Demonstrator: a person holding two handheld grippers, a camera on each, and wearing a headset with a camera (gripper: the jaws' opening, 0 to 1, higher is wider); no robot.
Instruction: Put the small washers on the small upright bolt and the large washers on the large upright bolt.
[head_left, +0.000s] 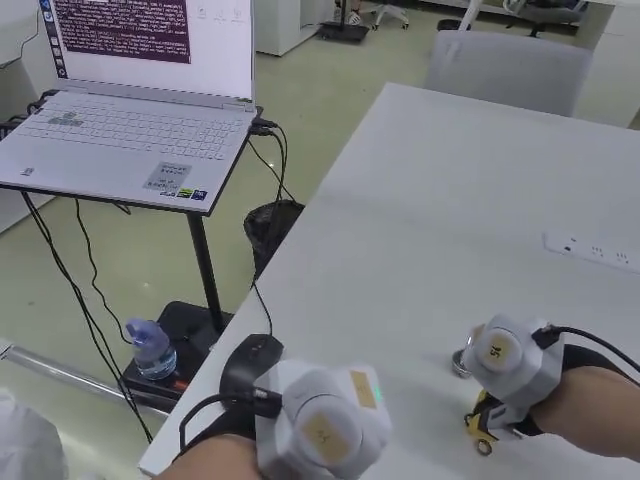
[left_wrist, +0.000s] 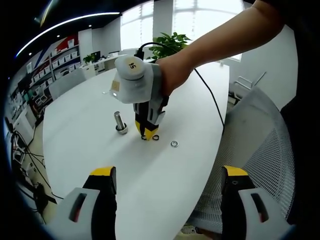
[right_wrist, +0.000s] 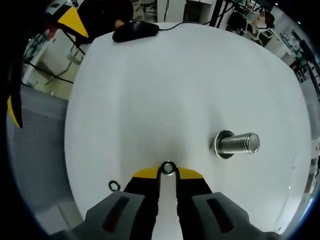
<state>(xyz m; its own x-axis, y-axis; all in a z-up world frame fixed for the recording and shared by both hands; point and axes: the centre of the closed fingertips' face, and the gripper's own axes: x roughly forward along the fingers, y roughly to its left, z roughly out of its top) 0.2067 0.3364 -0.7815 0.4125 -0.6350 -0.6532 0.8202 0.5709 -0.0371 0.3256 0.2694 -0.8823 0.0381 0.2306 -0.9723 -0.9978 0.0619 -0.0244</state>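
The white table (head_left: 420, 220) carries one bolt (left_wrist: 119, 121), standing upright on its wide base, its long axis square to the tabletop and its threaded end up. Just beside the bolt, the right gripper (right_wrist: 168, 175) points straight down, tips pinched on a small washer (right_wrist: 168, 167) lying flat. A loose washer (left_wrist: 174, 144) lies flat farther from the bolt. Well away from the bolt, the left gripper (left_wrist: 168, 170) has its jaws spread wide and empty.

Upright steel bolt (right_wrist: 239, 143); 2 small dark washers (left_wrist: 174, 144) near it.
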